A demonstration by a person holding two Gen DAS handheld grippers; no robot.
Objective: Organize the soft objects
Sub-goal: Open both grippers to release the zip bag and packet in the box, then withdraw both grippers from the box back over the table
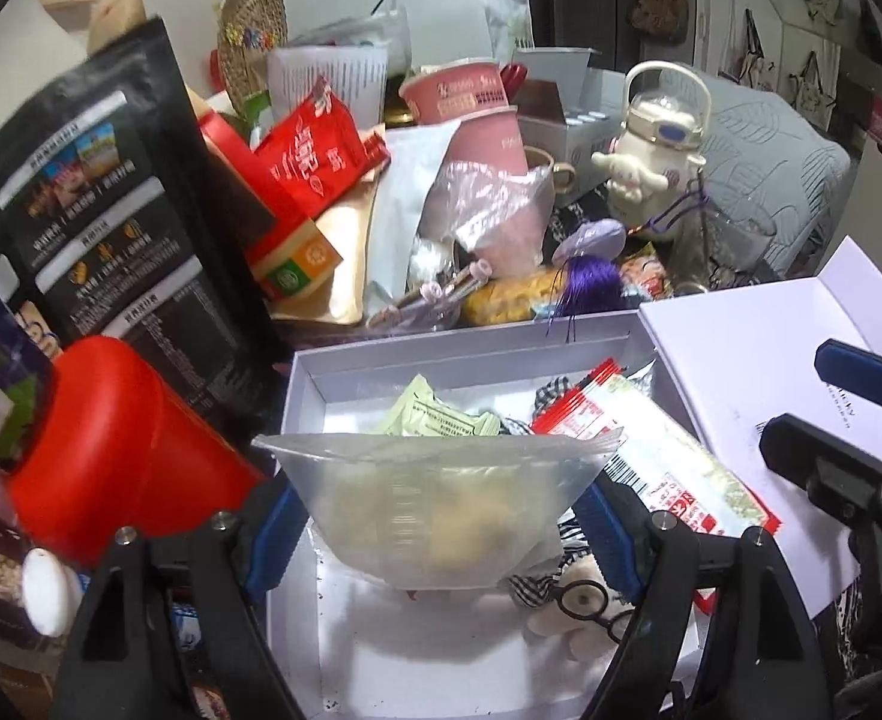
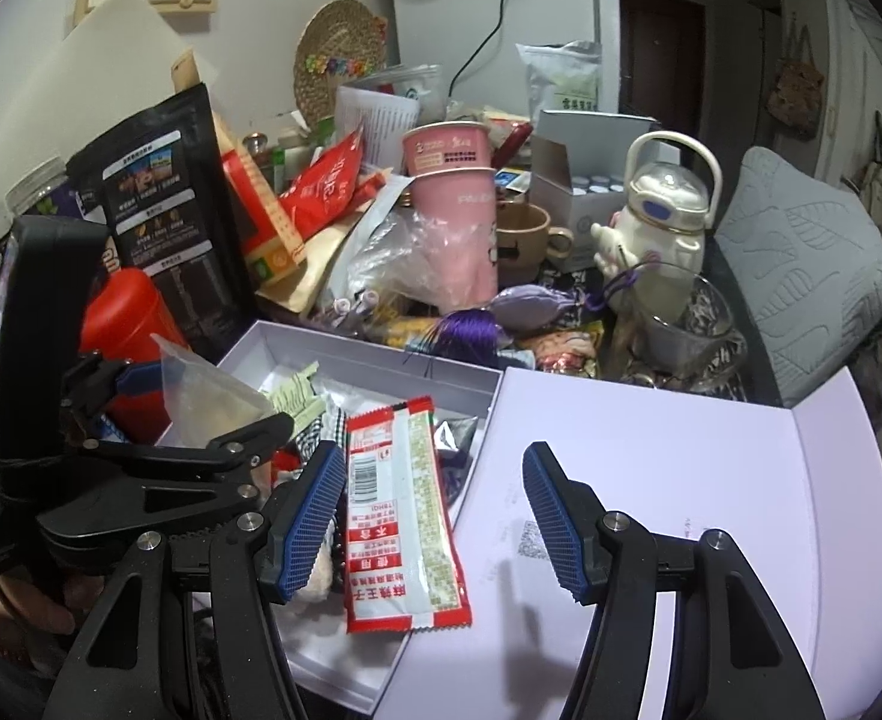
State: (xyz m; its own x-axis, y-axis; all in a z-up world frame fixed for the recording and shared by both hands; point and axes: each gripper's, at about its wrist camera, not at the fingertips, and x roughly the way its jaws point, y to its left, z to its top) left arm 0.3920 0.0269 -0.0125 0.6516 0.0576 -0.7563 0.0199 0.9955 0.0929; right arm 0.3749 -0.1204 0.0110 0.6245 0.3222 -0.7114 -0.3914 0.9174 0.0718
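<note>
A cluttered table carries an open white box (image 2: 375,369), its lid (image 2: 681,450) beside it.

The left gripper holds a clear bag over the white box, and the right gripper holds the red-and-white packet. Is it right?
Not quite. The right gripper holds nothing; the right wrist view shows the packet lying beside its fingers. The left gripper does hold the clear bag over the white box.

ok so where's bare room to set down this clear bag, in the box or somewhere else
Bare spots: the white box's floor near its front-left corner, below the held clear bag, and the open lid right of the red-and-white packet. The box's back right holds the green packet, checked cloth and a plush toy. Behind the box it is packed.
</note>
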